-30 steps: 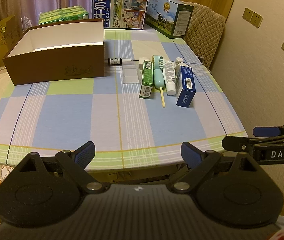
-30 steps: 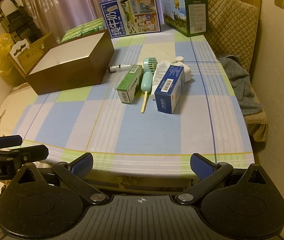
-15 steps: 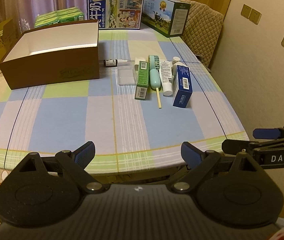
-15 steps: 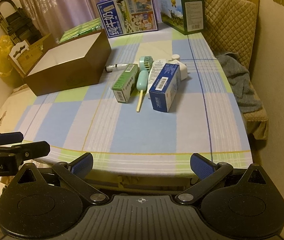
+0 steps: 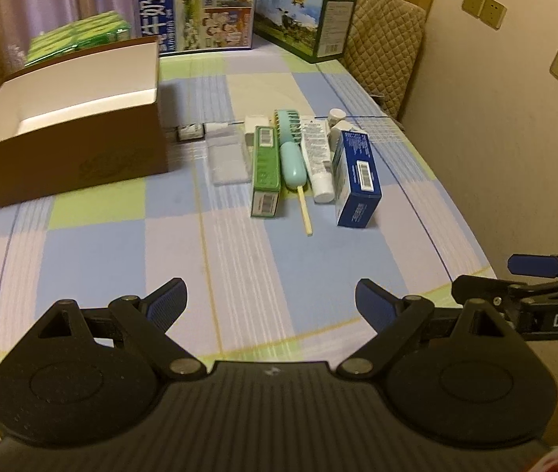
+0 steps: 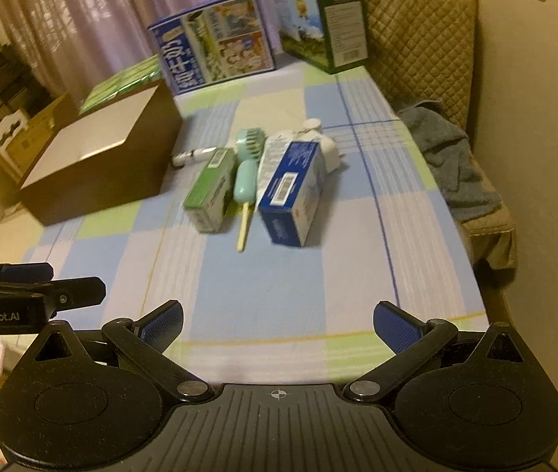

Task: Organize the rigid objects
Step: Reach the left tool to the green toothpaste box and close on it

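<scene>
A row of small items lies mid-table: a green carton (image 5: 265, 169) (image 6: 210, 188), a teal hand fan (image 5: 291, 149) (image 6: 247, 173) with a pale stick, a white tube (image 5: 317, 157), a blue carton (image 5: 357, 179) (image 6: 292, 192), a clear flat packet (image 5: 227, 157) and a small bottle (image 5: 190, 132). An open brown box (image 5: 70, 126) (image 6: 98, 157) stands to their left. My left gripper (image 5: 271, 301) is open over the near table edge, holding nothing. My right gripper (image 6: 277, 324) is open too, empty, near the front edge.
Two large milk cartons (image 5: 196, 8) (image 5: 306, 19) and green packs (image 5: 78, 35) stand at the table's far end. A quilted chair (image 6: 416, 39) with a grey cloth (image 6: 452, 165) sits at the right side. The wall runs close along the right.
Both grippers have moved forward toward the items, which now look larger and nearer. Both stay open. Nothing on the table has shifted.
</scene>
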A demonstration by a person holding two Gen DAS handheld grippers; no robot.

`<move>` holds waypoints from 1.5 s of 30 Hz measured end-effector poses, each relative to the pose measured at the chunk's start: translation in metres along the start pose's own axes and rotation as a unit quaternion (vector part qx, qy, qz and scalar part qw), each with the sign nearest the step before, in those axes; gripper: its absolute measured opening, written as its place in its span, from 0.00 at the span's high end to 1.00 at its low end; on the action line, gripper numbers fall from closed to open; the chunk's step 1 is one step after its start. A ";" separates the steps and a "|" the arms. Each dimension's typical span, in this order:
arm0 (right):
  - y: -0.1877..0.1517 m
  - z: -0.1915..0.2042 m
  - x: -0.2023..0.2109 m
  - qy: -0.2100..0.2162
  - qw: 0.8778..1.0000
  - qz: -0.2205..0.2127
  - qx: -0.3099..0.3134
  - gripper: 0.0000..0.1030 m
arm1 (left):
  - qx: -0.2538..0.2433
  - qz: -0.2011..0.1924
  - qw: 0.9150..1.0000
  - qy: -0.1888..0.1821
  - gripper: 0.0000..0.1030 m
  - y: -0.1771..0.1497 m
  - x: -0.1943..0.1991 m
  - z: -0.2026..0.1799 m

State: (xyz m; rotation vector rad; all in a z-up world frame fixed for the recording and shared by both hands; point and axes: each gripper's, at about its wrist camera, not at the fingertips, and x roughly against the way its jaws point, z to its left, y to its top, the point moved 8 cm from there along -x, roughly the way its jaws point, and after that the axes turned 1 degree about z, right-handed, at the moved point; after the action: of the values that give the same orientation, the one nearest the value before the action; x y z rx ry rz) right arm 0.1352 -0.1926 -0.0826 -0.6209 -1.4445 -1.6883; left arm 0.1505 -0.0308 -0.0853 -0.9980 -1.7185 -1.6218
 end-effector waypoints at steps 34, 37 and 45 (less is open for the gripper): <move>0.106 -0.080 -0.086 -0.051 0.996 0.003 -0.075 0.08 | -0.046 0.072 0.996 -0.041 0.57 0.118 -0.184 0.004; 0.110 -0.097 -0.091 -0.046 0.996 0.011 -0.072 0.08 | -0.035 0.076 0.996 -0.023 0.64 0.119 -0.195 0.005; 0.120 -0.121 -0.103 -0.029 0.998 0.025 -0.052 0.08 | -0.020 0.077 0.997 0.014 0.73 0.122 -0.209 0.003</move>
State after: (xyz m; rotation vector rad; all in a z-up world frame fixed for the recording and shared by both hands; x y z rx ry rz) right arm 0.3068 -0.2849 -0.1238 -0.7627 -1.3765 -1.7272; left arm 0.3682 -0.0576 -0.1879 -1.0923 -1.5558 -1.5702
